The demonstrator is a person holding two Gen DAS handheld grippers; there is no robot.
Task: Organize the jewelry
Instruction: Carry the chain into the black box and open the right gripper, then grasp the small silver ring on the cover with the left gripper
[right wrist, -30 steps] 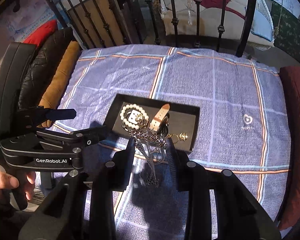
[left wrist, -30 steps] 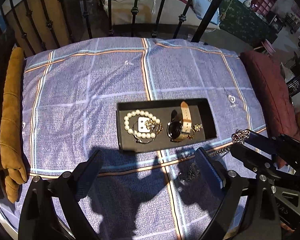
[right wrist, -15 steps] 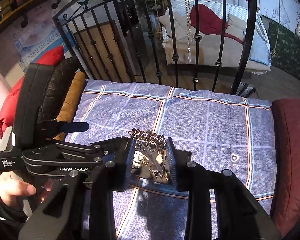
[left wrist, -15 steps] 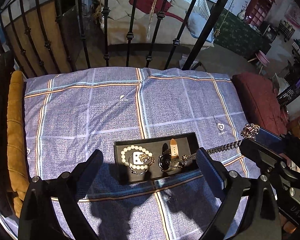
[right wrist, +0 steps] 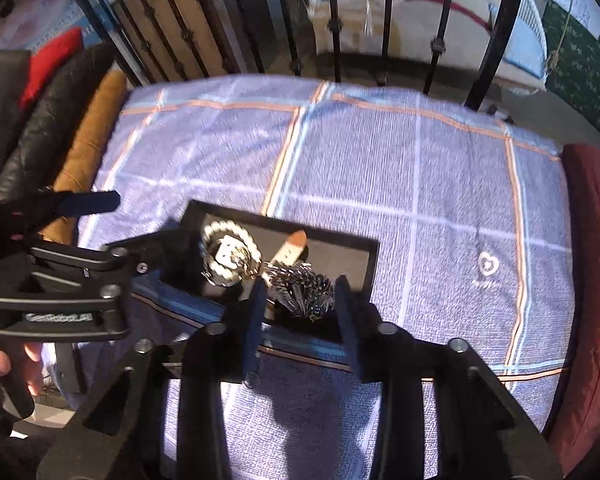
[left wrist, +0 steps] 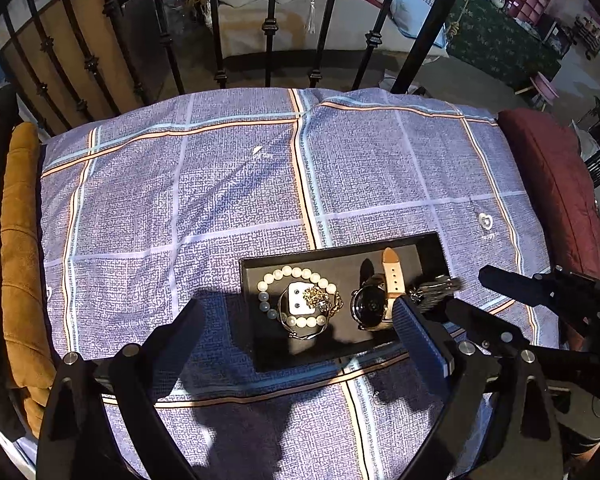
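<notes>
- Here, a black tray (left wrist: 260, 354) lies on a blue plaid cloth (left wrist: 204, 200) over a cushion, in front of a black iron railing (left wrist: 268, 28).
- In the tray's left part a white bead bracelet (left wrist: 296, 298) rings a small earring card (left wrist: 300, 300) and a gold chain (left wrist: 320, 300).
- Right of them lies a wristwatch (left wrist: 374, 306) with a dark dial and a tan strap (left wrist: 392, 272).
- The right gripper (right wrist: 300, 308) points down over the tray's near right part; its jaws are opening, and a silver chain necklace (right wrist: 304, 286), blurred, sits in a heap between them, touching neither pad as far as the blur allows.
- The left gripper (left wrist: 296, 330) hangs above the tray's near edge, jaws wide apart, with nothing gripped.
- A hand (right wrist: 4, 364) grips the left tool's handle.
</notes>
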